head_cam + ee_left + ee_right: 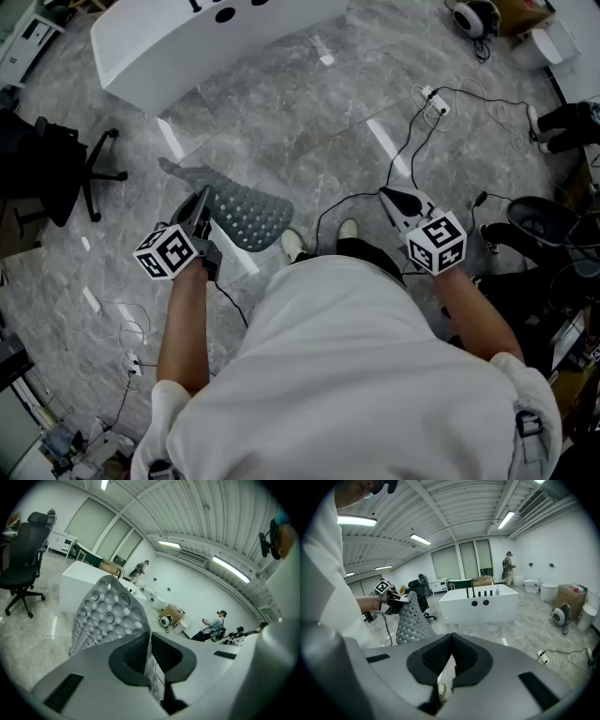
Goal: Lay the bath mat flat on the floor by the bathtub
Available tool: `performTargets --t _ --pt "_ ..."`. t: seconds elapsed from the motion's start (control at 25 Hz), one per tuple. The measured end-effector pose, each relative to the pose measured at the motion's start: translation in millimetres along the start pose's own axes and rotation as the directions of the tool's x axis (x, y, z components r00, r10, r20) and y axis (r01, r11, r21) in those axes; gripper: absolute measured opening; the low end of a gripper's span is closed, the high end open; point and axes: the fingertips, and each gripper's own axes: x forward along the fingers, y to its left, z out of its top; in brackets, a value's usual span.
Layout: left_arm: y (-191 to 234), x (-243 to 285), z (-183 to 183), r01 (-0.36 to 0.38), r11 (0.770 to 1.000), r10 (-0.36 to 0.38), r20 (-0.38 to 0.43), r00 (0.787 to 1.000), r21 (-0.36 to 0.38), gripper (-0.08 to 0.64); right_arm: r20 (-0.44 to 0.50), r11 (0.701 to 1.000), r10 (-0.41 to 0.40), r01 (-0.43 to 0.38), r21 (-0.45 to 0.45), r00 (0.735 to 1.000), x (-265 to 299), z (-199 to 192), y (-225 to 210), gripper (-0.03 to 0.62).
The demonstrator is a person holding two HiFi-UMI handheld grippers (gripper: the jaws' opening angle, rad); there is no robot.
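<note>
Left hand-held gripper [201, 208] clamped on hanging bath mat [246, 214] edge, right hand-held gripper [388, 196] jaws together

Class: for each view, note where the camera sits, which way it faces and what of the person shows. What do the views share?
Head view: on the head, facing steeply down; shows white shirt, forearms, shoes, left gripper, right gripper.
Left gripper view: on that gripper, facing along jaws shut on the bath mat toward the bathtub; shirt at right.
Right gripper view: on that gripper, facing the bathtub past shut, empty jaws; shirt, left forearm at left.
Shared: all show bath mat and bathtub.
</note>
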Motion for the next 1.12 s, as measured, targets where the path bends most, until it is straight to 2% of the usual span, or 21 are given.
performTargets --t 0.24,0.48,0.68,0.8,0.88,1.12 --pt "-51.4 25.6 -11.2 -0.014 1.000 0.015 -0.051 0.999 0.021 0.028 0.039 0.999 -0.011 0.008 0.054 0.999 -46.5 -16.8 -38.7 0.008" --pt "-112.1 67.3 12.6 0.040 0.999 -0.039 -0.033 0.999 0.015 0.028 0.063 0.996 -0.028 0.023 0.081 0.998 -81.2 -26.9 -88.9 0.008" --pt "-159.5 112.0 27.5 0.097 0.995 -0.097 -0.001 0.995 0.035 0.028 0.066 0.995 0.013 -0.019 0.099 0.998 -82.1 -39.5 -118.8 0.008" --pt "-182.3 143.3 43.6 0.145 0.989 -0.145 0.011 0.989 0.016 0.028 0.083 0.993 0.042 -0.051 0.110 0.996 -79.3 -30.2 -134.3 0.011" --pt "-194.1 167.1 53.1 0.176 0.984 -0.176 0.012 0.984 0.005 0.028 0.091 0.992 0.041 -0.051 0.113 0.995 -75.7 -24.5 -146.5 0.056" --pt "-199.4 250.0 78.7 0.263 0.964 -0.263 -0.018 0.965 0.023 0.028 0.090 0.991 0.005 -0.017 0.132 0.996 -36.2 -15.7 -184.9 0.061"
